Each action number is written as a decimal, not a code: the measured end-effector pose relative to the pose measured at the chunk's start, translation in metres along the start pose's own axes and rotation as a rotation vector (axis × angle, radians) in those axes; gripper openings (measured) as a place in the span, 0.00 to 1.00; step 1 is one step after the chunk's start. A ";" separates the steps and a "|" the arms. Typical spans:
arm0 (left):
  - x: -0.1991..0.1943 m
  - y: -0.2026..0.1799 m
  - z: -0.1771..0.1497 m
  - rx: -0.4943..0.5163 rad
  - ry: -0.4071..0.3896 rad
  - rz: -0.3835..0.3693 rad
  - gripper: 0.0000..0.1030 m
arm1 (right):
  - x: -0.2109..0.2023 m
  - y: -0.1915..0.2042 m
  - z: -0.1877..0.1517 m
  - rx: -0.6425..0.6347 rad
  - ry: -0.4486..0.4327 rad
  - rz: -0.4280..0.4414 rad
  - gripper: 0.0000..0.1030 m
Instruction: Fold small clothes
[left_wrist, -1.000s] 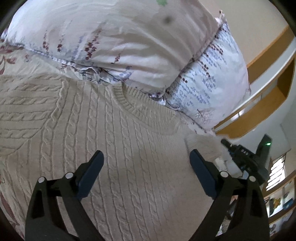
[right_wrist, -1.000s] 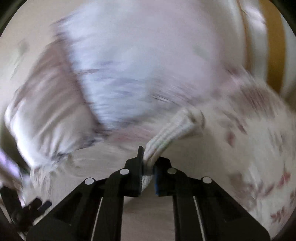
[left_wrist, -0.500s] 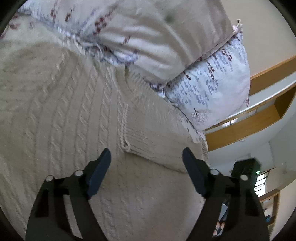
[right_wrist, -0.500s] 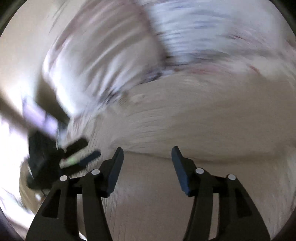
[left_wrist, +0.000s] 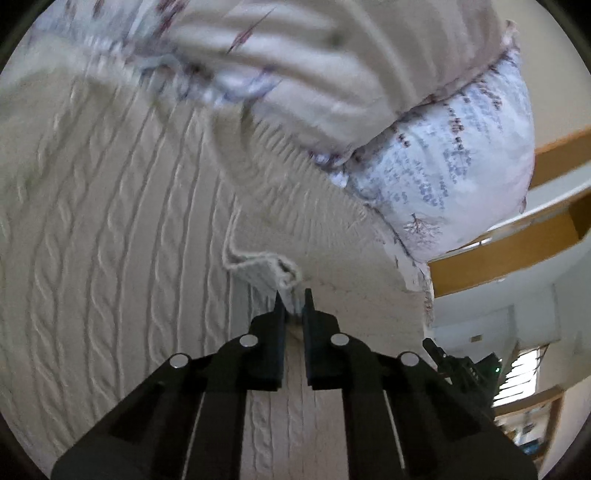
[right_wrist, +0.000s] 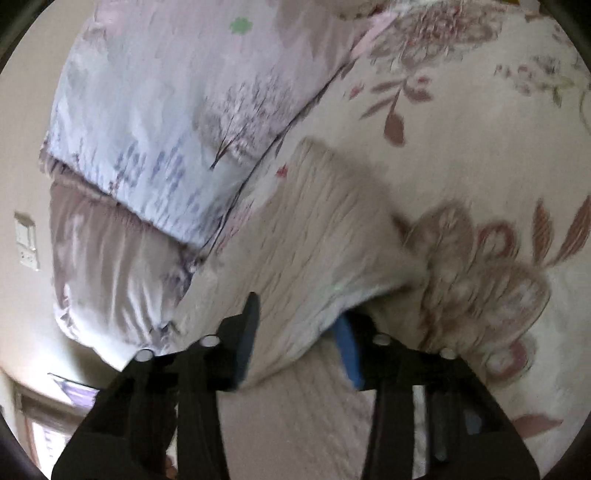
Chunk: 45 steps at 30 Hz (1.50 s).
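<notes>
Cream cable-knit sweater (left_wrist: 110, 240) lies spread flat on the floral bedspread (right_wrist: 480, 110), its neckline right up against the 2 stacked pillows (left_wrist: 461, 155). The left gripper (left_wrist: 293, 295) is clamped tight on the ribbed cuff (left_wrist: 266, 271) of the folded-over sleeve, which lies on the sweater's body, on the near side from the pillows. The right gripper (right_wrist: 295, 325) has its jaws closing around a thick fold of the sweater (right_wrist: 325, 229) beside those same pillows (right_wrist: 166, 129); the blue pads (right_wrist: 347, 350) flank the knit, but motion blur hides whether they press.
</notes>
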<state>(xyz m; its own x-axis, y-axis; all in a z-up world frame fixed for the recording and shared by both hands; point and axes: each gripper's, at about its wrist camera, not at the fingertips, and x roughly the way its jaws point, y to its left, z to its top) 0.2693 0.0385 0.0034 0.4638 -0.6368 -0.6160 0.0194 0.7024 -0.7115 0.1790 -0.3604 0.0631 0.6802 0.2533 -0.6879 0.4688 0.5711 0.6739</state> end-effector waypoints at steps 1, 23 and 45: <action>-0.004 -0.002 0.001 0.016 -0.008 0.000 0.07 | 0.000 0.001 0.001 -0.003 -0.009 -0.001 0.36; -0.103 0.049 -0.016 0.064 -0.165 0.137 0.69 | -0.018 0.037 -0.052 -0.327 -0.137 -0.251 0.65; -0.257 0.235 -0.010 -0.514 -0.565 0.187 0.48 | 0.019 0.054 -0.111 -0.511 0.052 -0.021 0.68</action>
<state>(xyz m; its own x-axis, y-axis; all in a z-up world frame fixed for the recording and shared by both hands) 0.1460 0.3646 -0.0089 0.8019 -0.1672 -0.5736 -0.4518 0.4584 -0.7653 0.1548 -0.2381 0.0561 0.6383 0.2688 -0.7214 0.1382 0.8818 0.4509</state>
